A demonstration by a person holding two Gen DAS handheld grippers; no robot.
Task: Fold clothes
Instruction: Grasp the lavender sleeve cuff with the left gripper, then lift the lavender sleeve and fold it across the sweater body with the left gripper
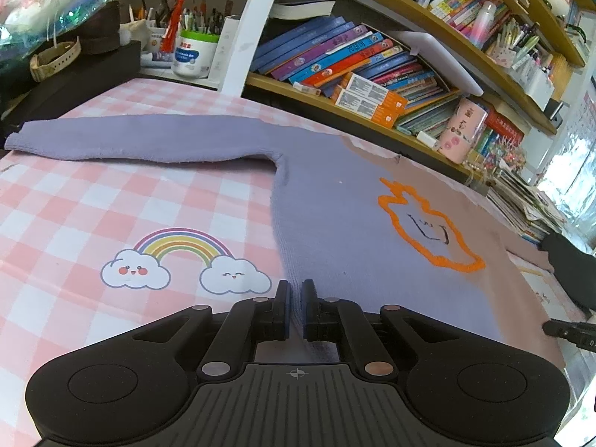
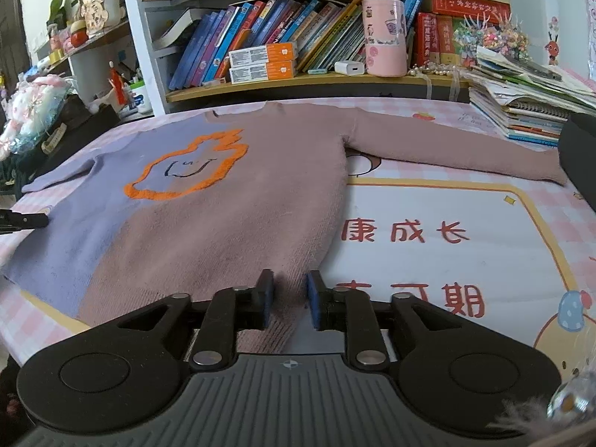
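Observation:
A two-tone sweater [image 2: 231, 219], lilac on its left half and dusty pink on its right, lies flat and face up on the table with an orange outlined figure [image 2: 186, 171] on the chest. Both sleeves are spread out sideways. In the left wrist view the lilac half [image 1: 327, 216] fills the middle. My left gripper [image 1: 296, 298] is shut on the lilac bottom hem. My right gripper [image 2: 289, 290] has its jaws narrowly apart around the pink bottom hem corner, and fabric sits between the pads.
A pink checked mat [image 1: 111, 205] with a rainbow print covers the table. Bookshelves [image 2: 283, 78] full of books stand right behind the sweater. A stack of notebooks [image 2: 529, 104] lies at the back right, and pen holders [image 1: 193, 52] stand at the back left.

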